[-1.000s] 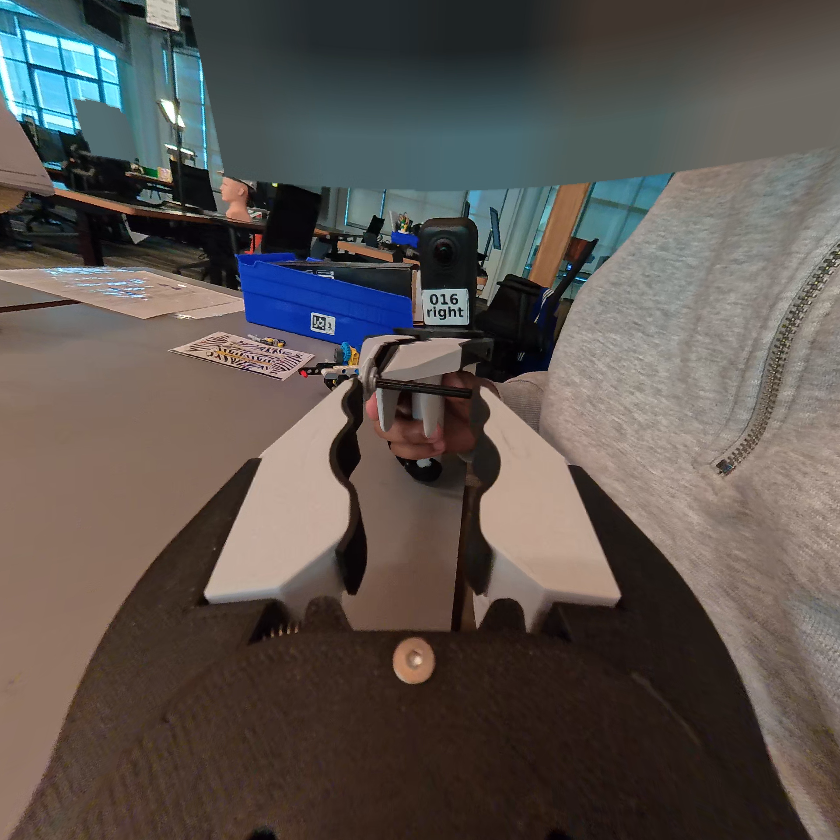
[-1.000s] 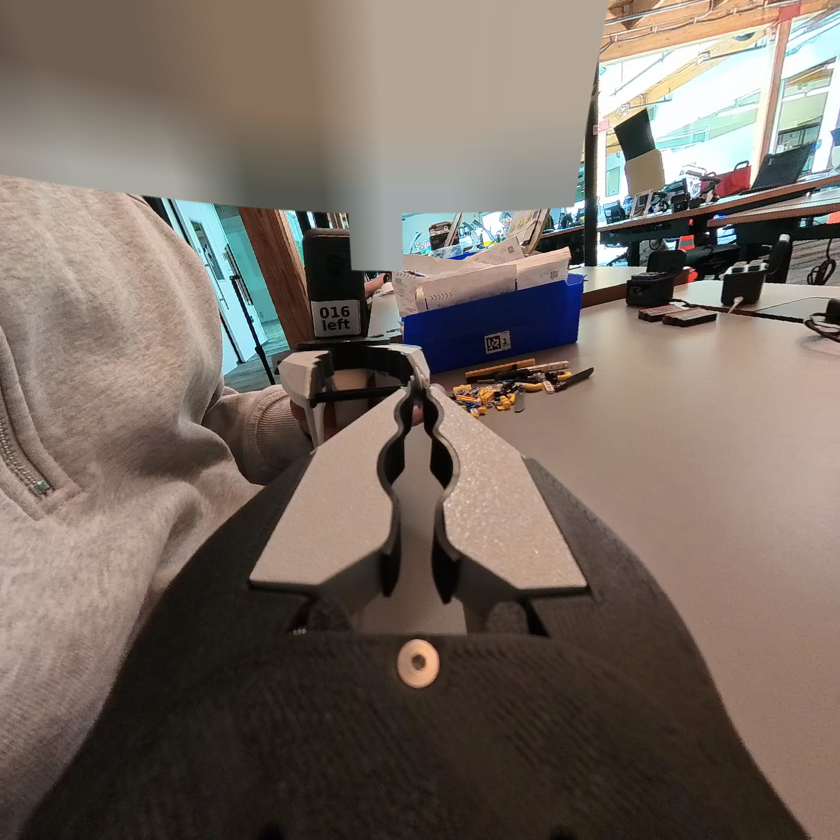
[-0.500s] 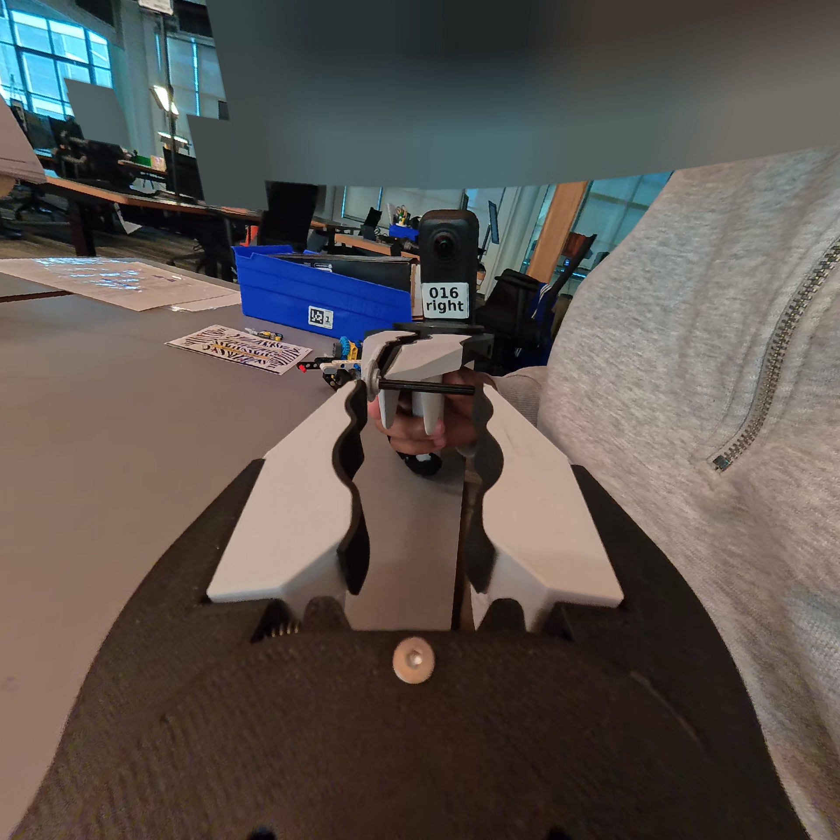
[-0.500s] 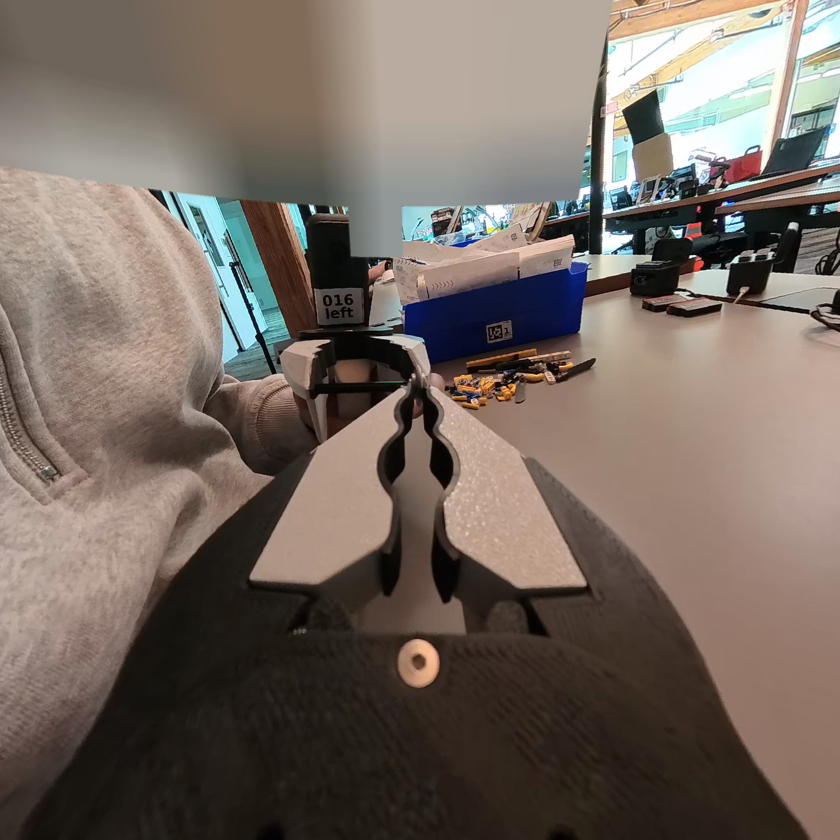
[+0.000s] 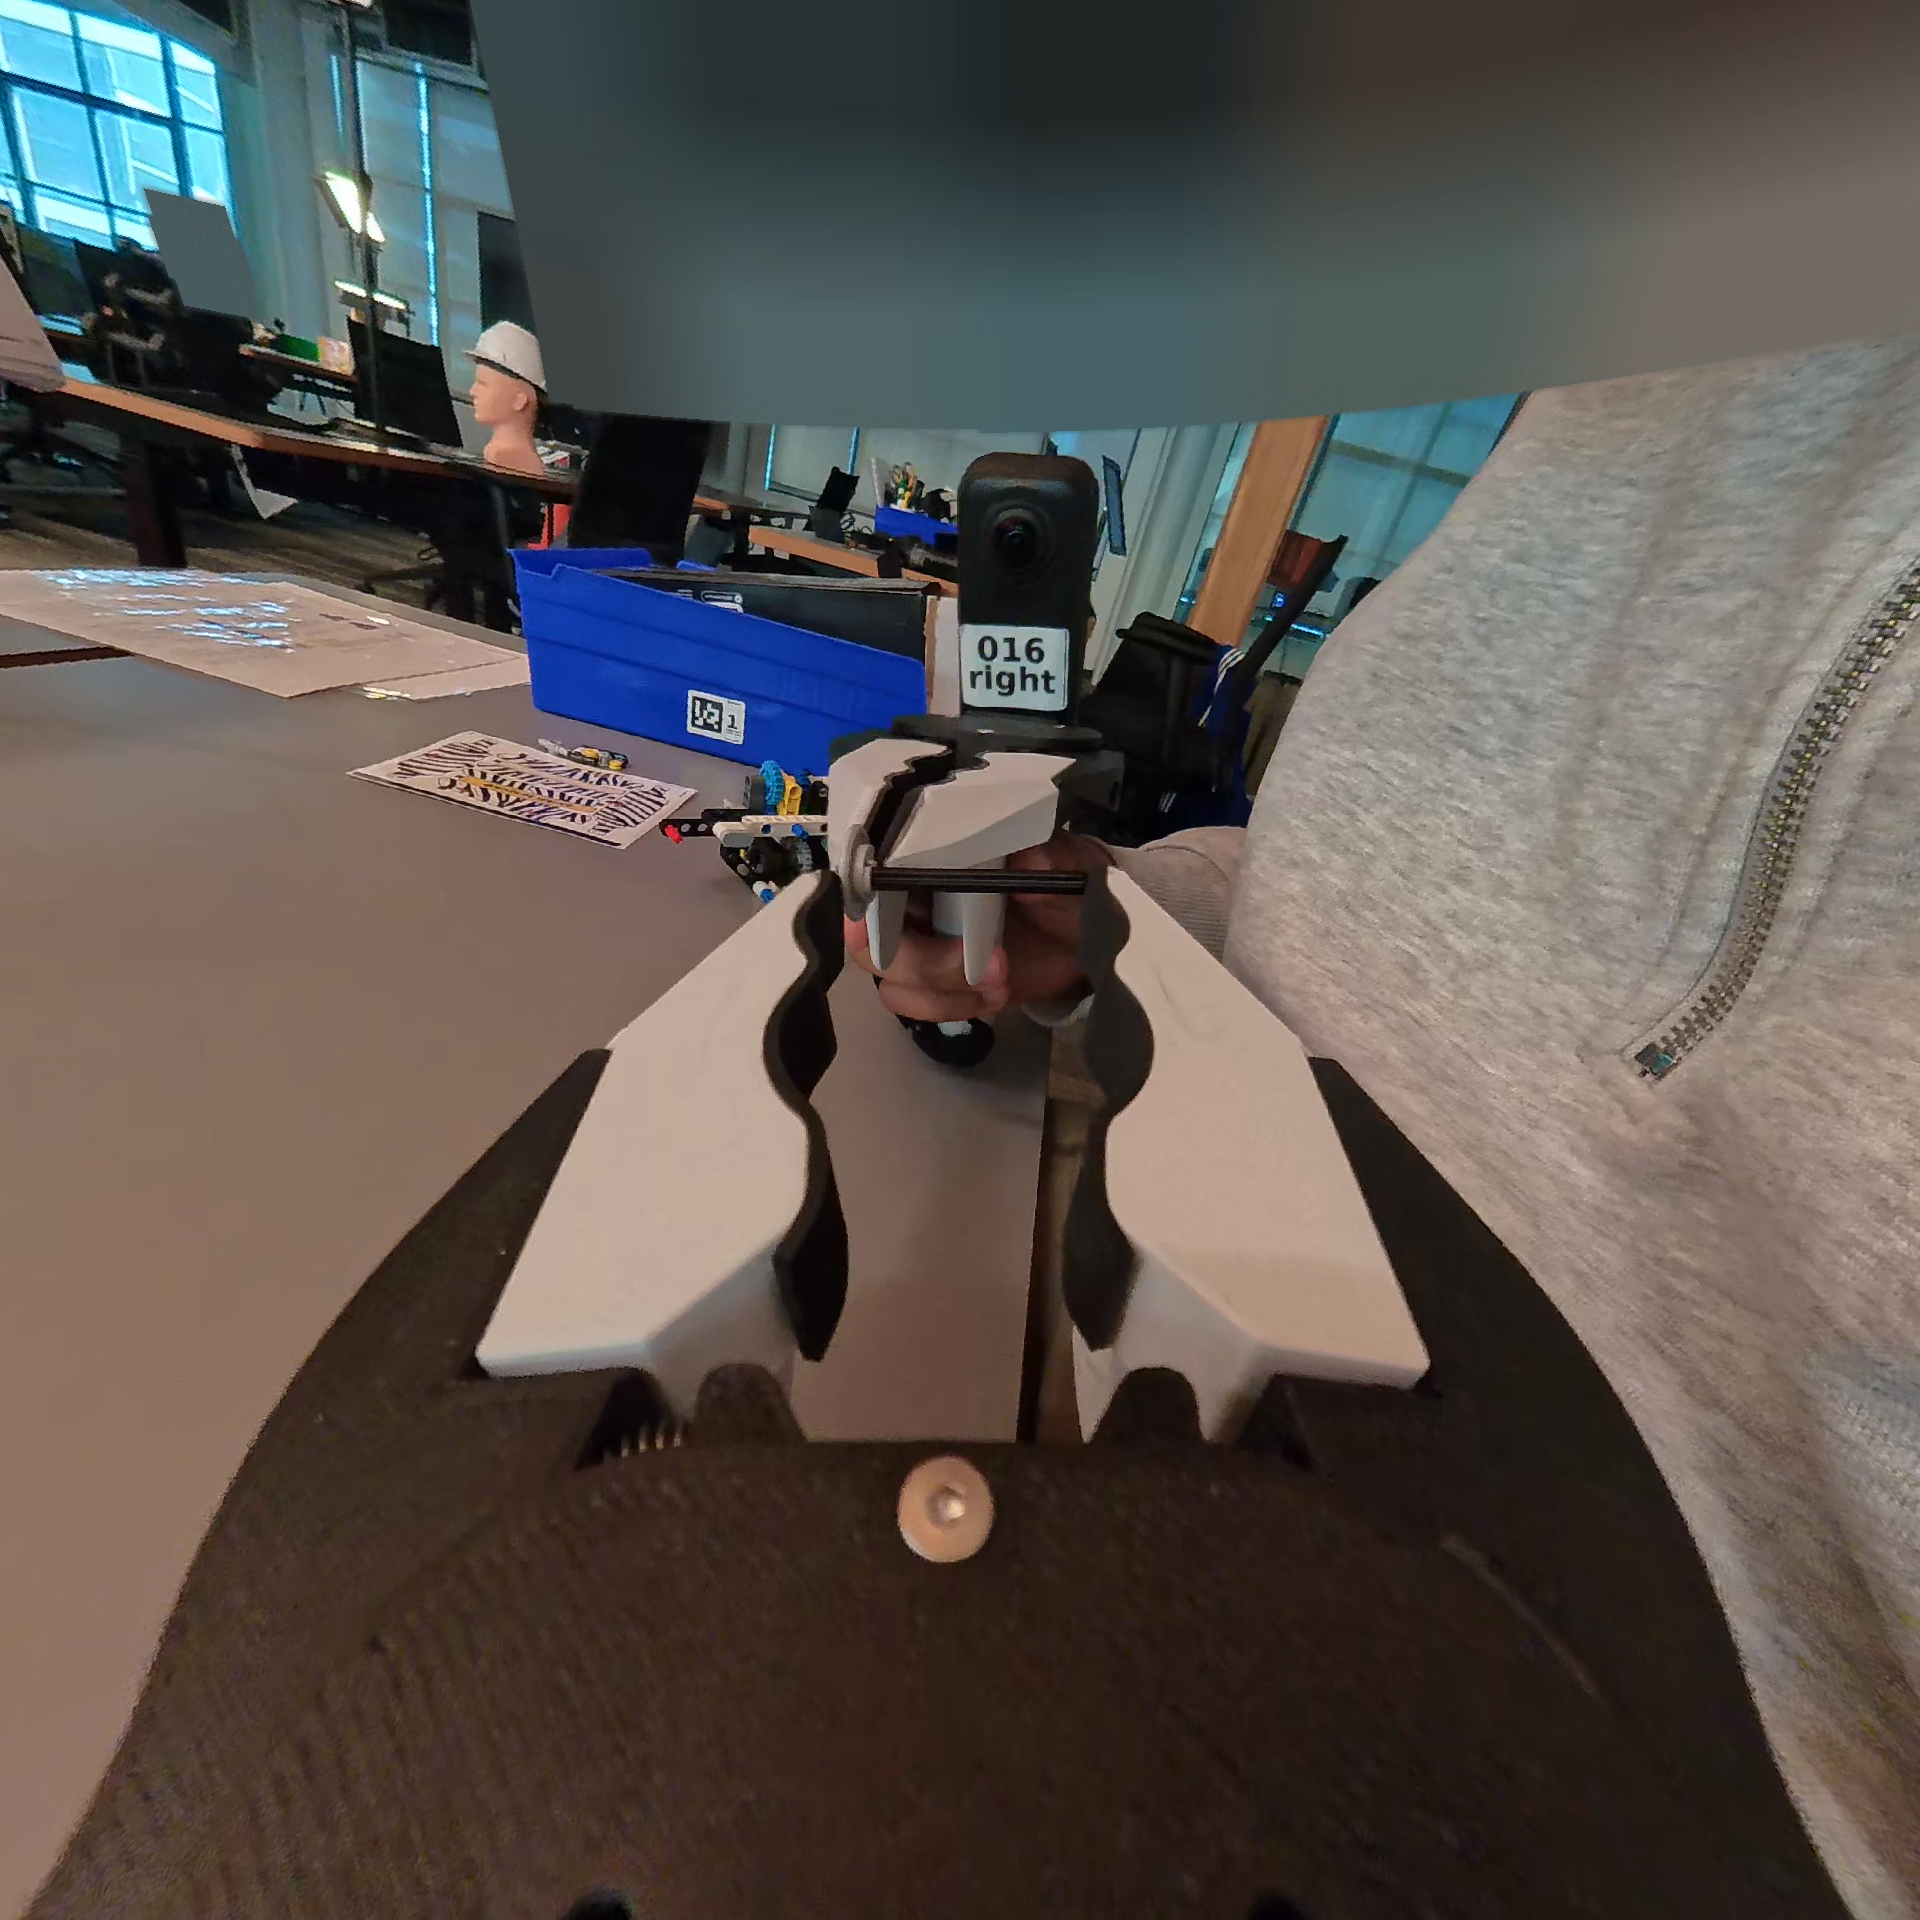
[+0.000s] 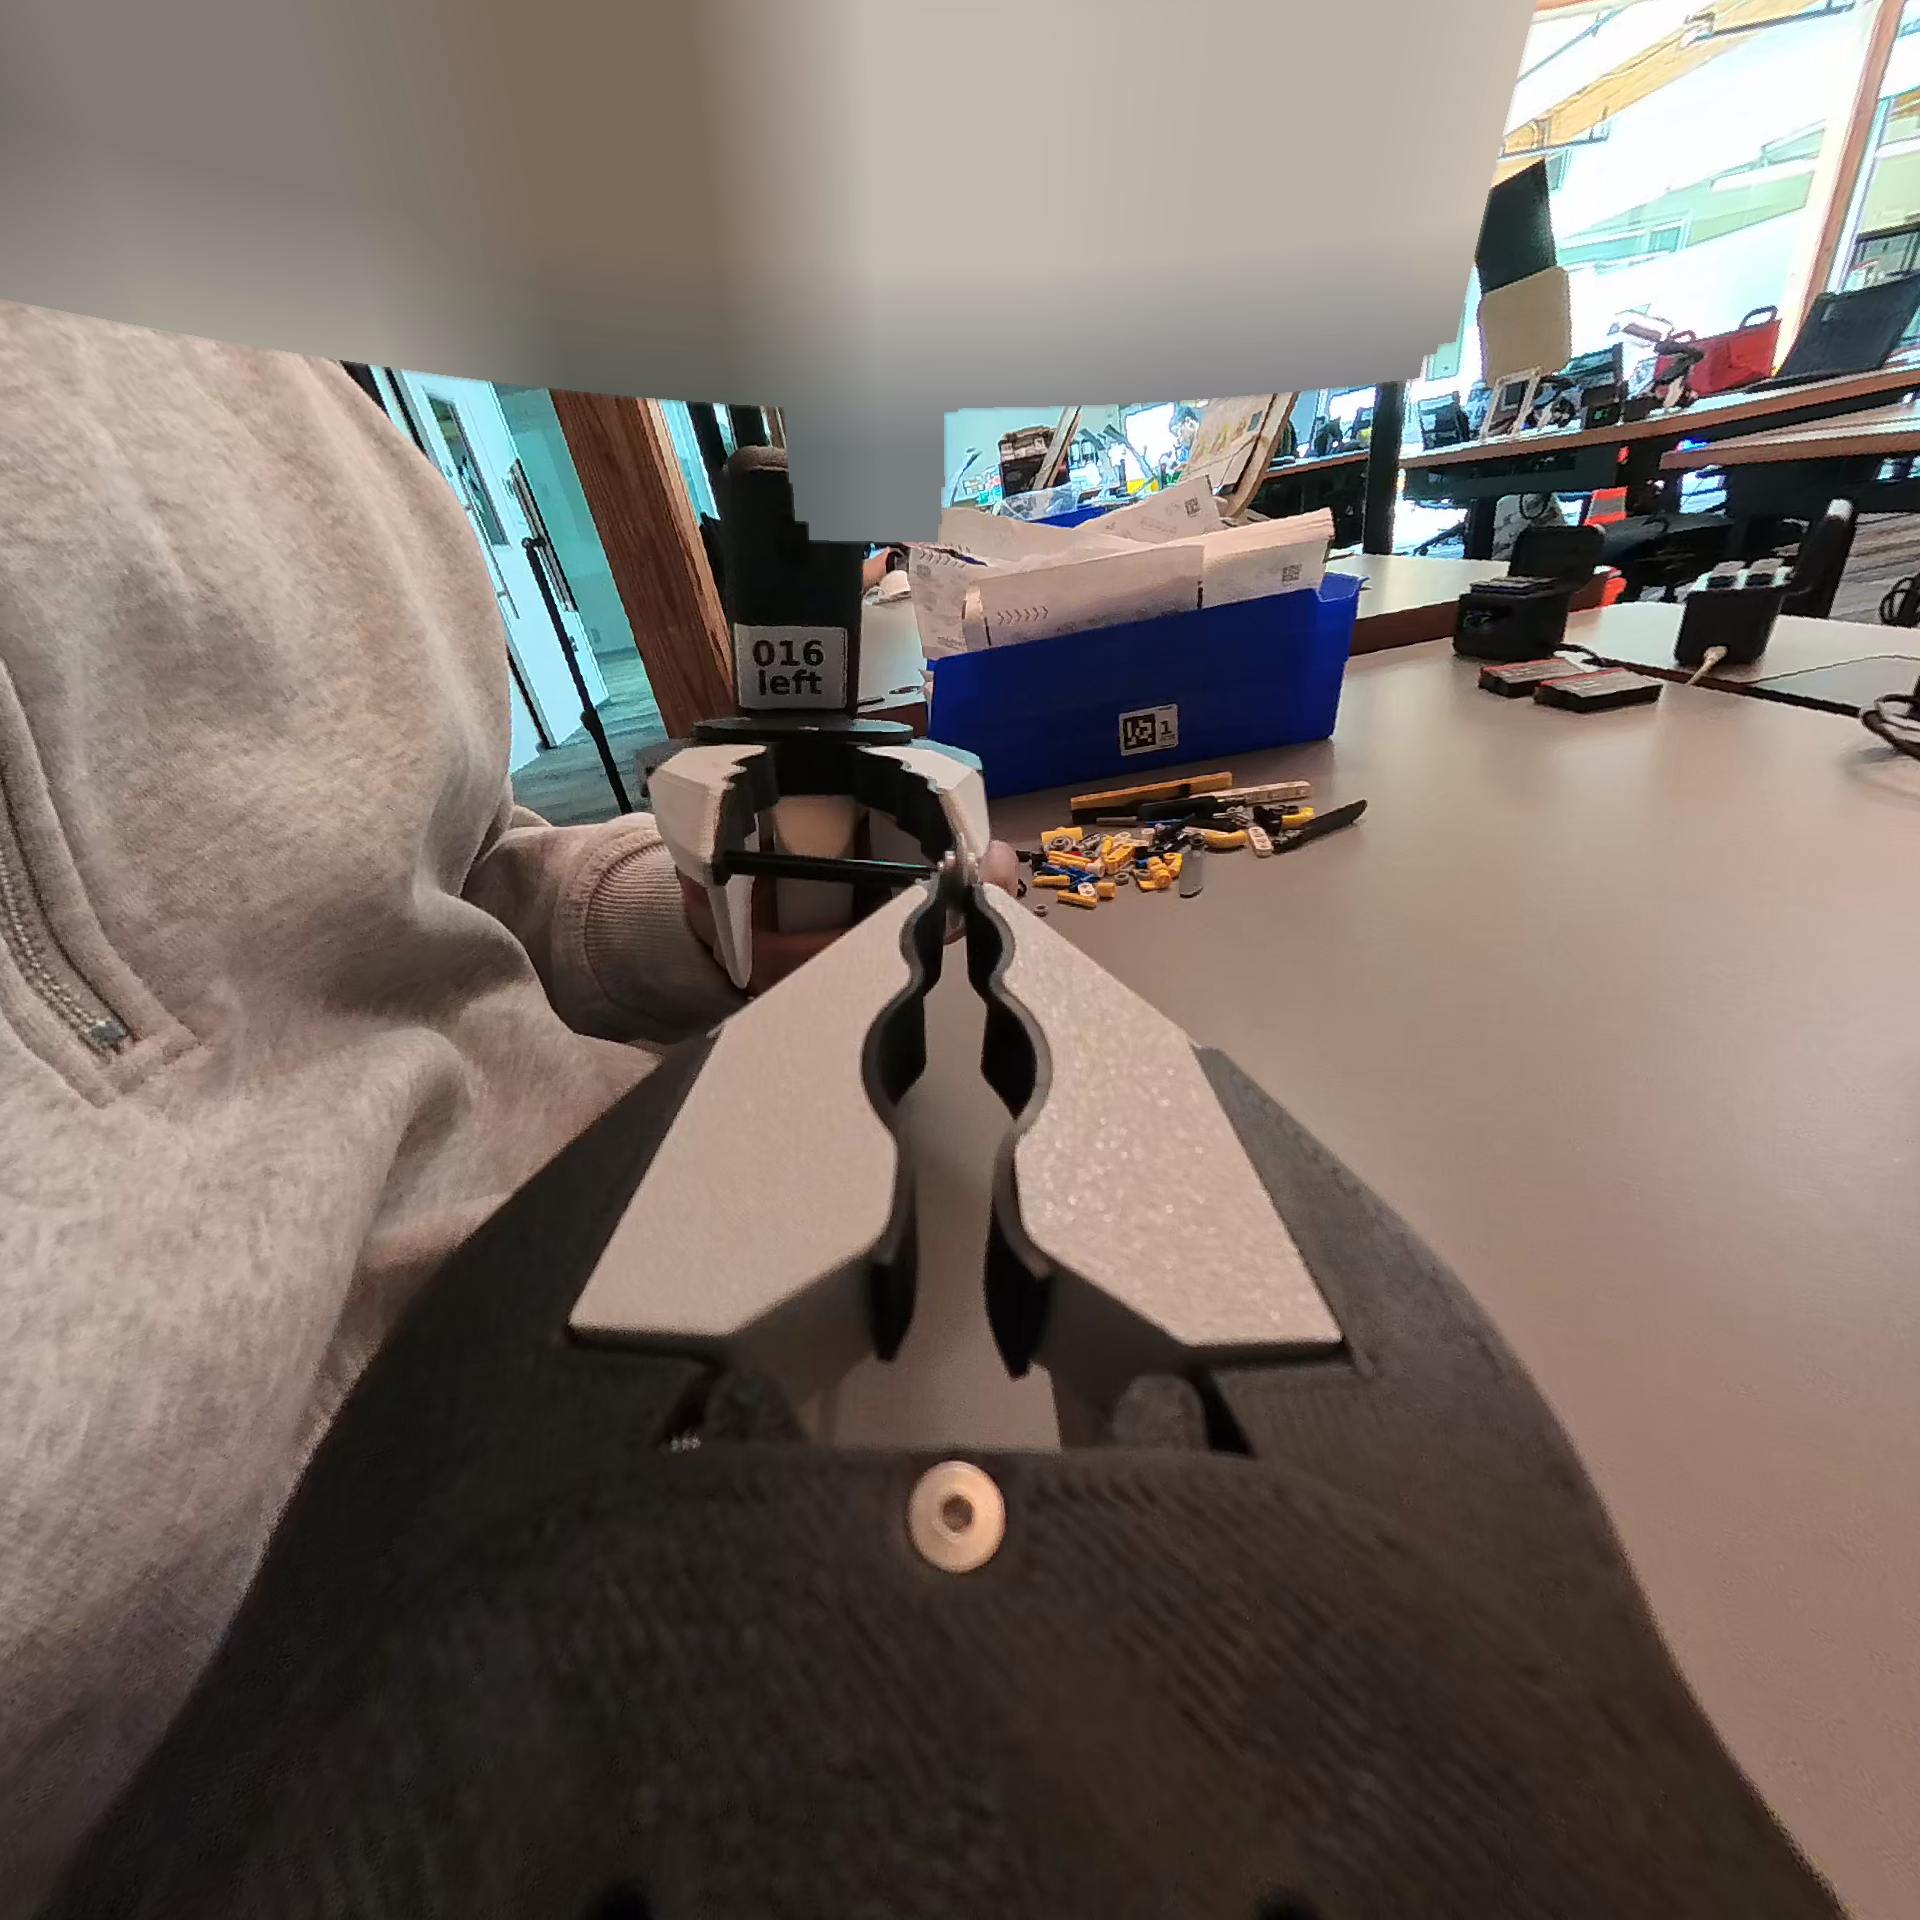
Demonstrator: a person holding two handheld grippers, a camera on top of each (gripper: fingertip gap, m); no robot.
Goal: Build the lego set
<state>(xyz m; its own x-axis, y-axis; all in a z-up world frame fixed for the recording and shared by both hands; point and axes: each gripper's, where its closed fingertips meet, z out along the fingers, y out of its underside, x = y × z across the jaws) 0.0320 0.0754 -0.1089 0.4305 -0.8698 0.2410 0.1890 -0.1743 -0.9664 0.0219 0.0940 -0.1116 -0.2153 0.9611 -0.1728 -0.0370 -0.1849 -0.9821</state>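
right claw [image 6: 951, 894] pinching axle [image 6: 831, 865], loose pieces [image 6: 1127, 857] beside

We cannot tell the small loose lego pieces [image 6: 1132, 857] apart; the half-built model [image 5: 774, 831] is partly hidden behind the right gripper [image 5: 868, 883].

Both cameras sit just behind their own fingers, low over the grey table [image 5: 260, 1039], and face each other along the table edge in front of the person's grey hoodie [image 5: 1621, 935]. The left wrist view looks toward the right gripper [image 5: 940, 821], close ahead, with the blue bin [image 5: 665, 665] behind. The right wrist view looks back at the left gripper [image 6: 821, 821], also close, with loose lego pieces [image 6: 1132, 857] beyond. The 2 views share the table, hoodie and bin.
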